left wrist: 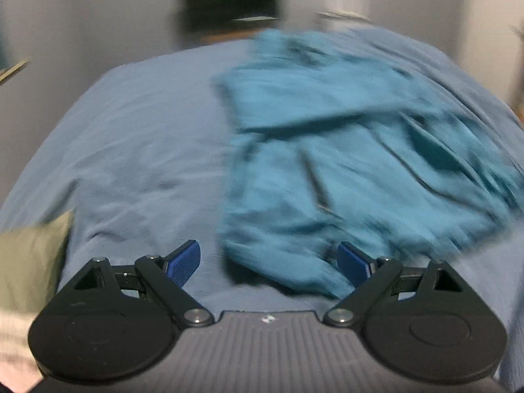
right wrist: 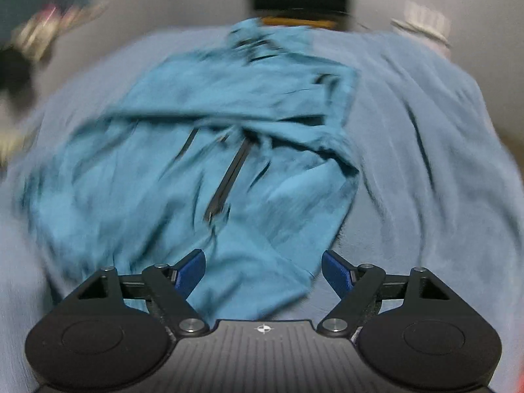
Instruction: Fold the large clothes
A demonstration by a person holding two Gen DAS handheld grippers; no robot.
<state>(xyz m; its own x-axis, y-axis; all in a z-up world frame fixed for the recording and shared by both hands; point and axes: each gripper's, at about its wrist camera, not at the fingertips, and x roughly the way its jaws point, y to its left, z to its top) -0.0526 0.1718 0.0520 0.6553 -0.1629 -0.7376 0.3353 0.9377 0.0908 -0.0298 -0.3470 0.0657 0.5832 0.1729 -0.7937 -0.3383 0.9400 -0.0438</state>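
Teal cloth, a zip-front jacket (right wrist: 196, 150), lay spread and rumpled on a bed under a pale blue cover (left wrist: 131, 137). One sleeve was already laid across its chest in a band, and the dark zipper (right wrist: 229, 180) ran down the front beneath it. The hem end lay nearest both cameras, the collar toward the far wall. The near hem corner looked uneven and bunched.

The left tool (left wrist: 268, 262) hung above the jacket's near left edge with its blue pads wide apart and nothing between them. The right tool (right wrist: 263, 270) hung over the near hem, likewise spread wide and empty; the cloth seen between its pads lay on the bed below, not in a grip. Both views were smeared by motion, so fine creases could not be read.

Further out, an olive pillow (left wrist: 32, 262) sat at the bed's left edge in the left wrist view, and a dark framed opening (left wrist: 229, 0) stood in the wall beyond.

By my judgement the sleeve fold was done and the step in hand was a regrasp. The next move would call for each tool to come down on a hem corner, pinch the layers together, and carry the hem up toward the collar evenly.
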